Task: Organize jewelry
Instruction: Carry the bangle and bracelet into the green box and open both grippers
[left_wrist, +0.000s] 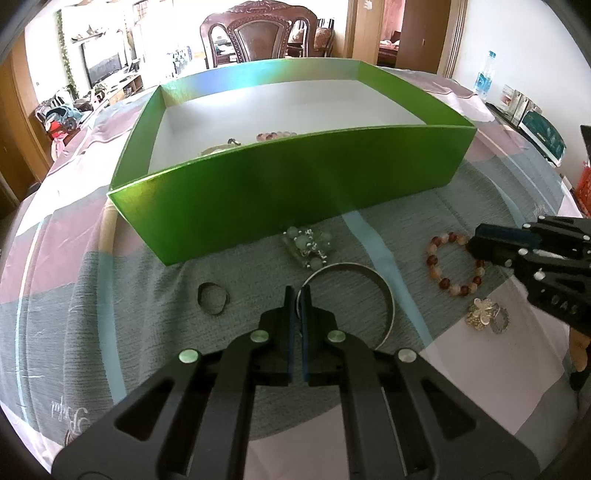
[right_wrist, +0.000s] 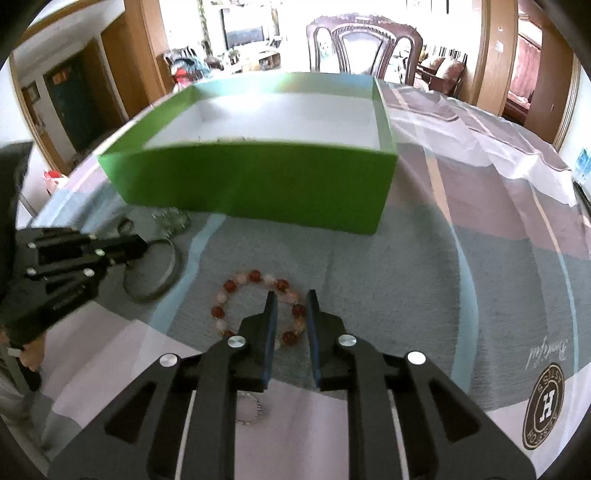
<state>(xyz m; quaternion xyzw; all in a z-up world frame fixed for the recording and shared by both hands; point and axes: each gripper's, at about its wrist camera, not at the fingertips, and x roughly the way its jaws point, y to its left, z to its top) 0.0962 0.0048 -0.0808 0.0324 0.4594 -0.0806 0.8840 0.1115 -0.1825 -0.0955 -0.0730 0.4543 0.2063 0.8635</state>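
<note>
1. Green cardboard box (left_wrist: 295, 192), one, white inside, stood open on the checked cloth (left_wrist: 110, 295); at least two pieces lay in it by the near wall, a pale beaded strand (left_wrist: 277, 136) among them.
2. Five pieces lay on the cloth in front of the box: one silver bangle (left_wrist: 384, 291), one red-and-white bead bracelet (right_wrist: 255, 306), one clear packet of pale green beads (left_wrist: 308, 245), one small dark ring (left_wrist: 213, 298), and one cluster of metal trinkets (left_wrist: 487, 314) with a flower charm.
3. Left gripper (left_wrist: 296, 295) had its jaws nearly closed around the near rim of the bangle, with only a thin gap between the blue pads; firm clamping could not be confirmed.
4. Right gripper (right_wrist: 291, 295) had its jaws parted and held nothing; its tips hovered over the near-right arc of the bead bracelet, and contact could not be told.
5. One carved wooden chair (left_wrist: 258, 35) stood behind the box.
</note>
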